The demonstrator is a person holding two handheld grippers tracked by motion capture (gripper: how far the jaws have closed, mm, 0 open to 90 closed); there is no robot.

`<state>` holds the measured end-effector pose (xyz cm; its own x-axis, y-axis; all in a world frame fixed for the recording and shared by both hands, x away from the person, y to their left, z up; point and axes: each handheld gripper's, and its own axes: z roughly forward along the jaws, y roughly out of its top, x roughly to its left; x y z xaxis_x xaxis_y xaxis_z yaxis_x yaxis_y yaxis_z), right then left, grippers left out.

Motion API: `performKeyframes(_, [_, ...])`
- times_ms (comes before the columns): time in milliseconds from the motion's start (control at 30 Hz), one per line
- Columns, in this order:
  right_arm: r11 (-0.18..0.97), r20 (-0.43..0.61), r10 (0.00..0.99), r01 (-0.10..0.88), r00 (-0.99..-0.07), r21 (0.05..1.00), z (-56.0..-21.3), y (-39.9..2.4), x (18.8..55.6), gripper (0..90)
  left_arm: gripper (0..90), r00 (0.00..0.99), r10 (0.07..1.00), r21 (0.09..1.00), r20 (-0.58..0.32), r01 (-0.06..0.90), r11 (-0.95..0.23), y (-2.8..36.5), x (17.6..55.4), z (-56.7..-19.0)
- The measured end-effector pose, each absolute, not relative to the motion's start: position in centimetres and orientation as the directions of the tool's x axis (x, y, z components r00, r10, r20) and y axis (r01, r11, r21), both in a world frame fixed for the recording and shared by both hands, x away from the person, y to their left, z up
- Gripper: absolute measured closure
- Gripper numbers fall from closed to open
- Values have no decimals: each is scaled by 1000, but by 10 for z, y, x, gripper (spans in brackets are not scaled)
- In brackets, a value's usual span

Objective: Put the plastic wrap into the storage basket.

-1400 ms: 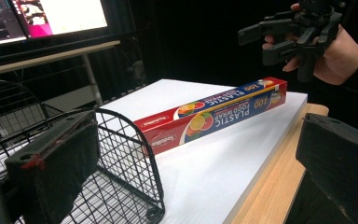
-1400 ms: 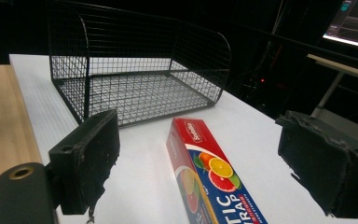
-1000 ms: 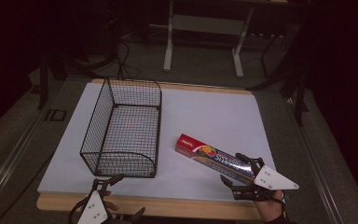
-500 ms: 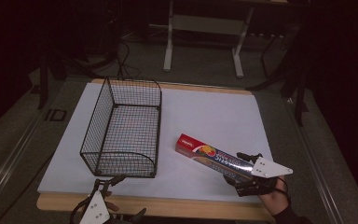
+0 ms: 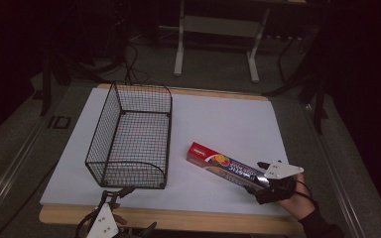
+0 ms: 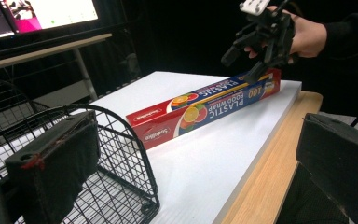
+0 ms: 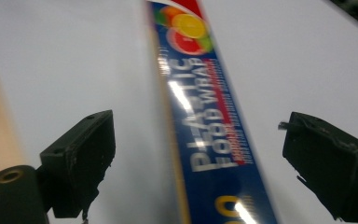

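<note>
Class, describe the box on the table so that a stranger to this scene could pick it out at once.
Start at the white board that covers the table. Right of the wire basket, the box lies flat, its near end between the open jaws of the right gripper. It is long, thin, red and blue, printed PLASTIC FOOD WRAP.

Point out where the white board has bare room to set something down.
Bare: the wide stretch of white board beyond the red-and-blue plastic food wrap box, right of the black wire basket; also the strip between them. Crowded: the near right corner, where the right gripper straddles the box's end.
</note>
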<state>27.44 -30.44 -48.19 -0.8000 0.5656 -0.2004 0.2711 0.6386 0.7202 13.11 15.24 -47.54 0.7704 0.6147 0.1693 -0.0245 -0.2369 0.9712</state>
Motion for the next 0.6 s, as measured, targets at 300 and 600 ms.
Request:
performKeyframes(300, [694,-108,548,379,-829,612,-484,-304,292,94,2,777,606,971,167,-23,-237,151,131,-475])
performKeyframes(600, [747,-47,541,454,-840,486,-486,-295,309,130,2,781,602,971,166,-23,-239,151,131,-476])
